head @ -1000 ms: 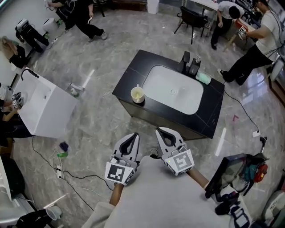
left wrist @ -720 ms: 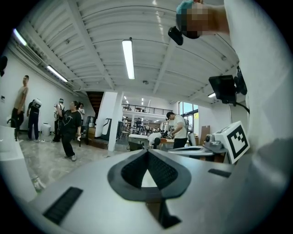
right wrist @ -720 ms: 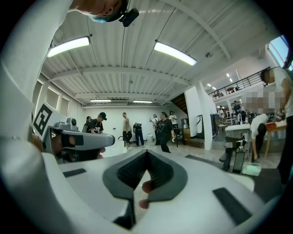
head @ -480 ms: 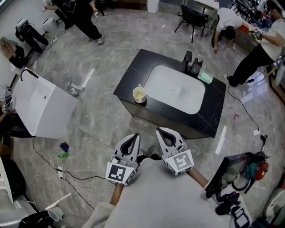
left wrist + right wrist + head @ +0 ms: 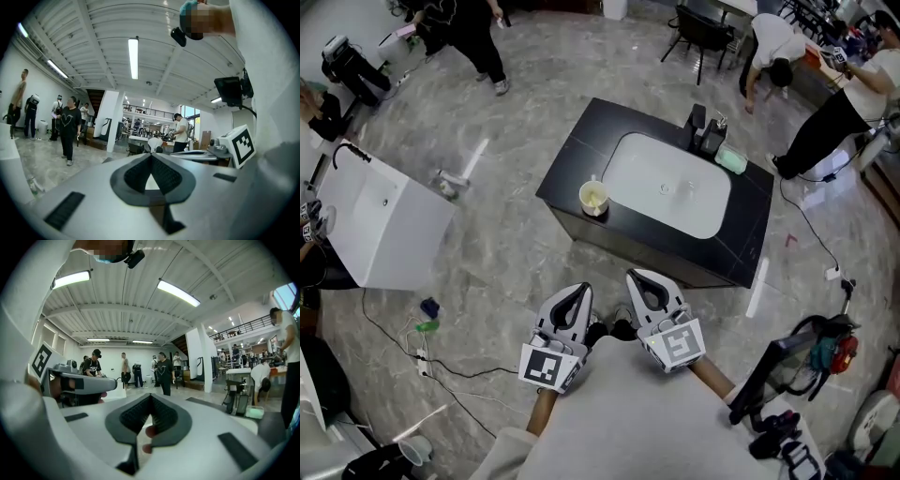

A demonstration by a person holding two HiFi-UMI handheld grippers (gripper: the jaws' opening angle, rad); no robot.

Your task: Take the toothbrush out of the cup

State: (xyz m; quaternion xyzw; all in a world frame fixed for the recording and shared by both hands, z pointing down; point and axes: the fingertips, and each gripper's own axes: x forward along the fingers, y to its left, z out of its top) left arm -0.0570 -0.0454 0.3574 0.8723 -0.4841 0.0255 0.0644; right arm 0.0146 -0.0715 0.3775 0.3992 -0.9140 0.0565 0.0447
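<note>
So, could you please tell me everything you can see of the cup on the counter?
The cup is small, round and pale yellow, possibly plastic. It stands upright on the black counter near its left front corner, beside the white basin. A thin pale handle, likely the toothbrush, sticks out of it. Nothing else touches it.

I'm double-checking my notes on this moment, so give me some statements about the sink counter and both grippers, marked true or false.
The cup stands on the black counter, left of the white basin in the head view. True.
The right gripper holds the toothbrush. False: its jaws are shut on nothing; the toothbrush is in the cup.
The left gripper has its jaws wide open. False: they are shut.
The green item lies across the basin from the cup. True.
</note>
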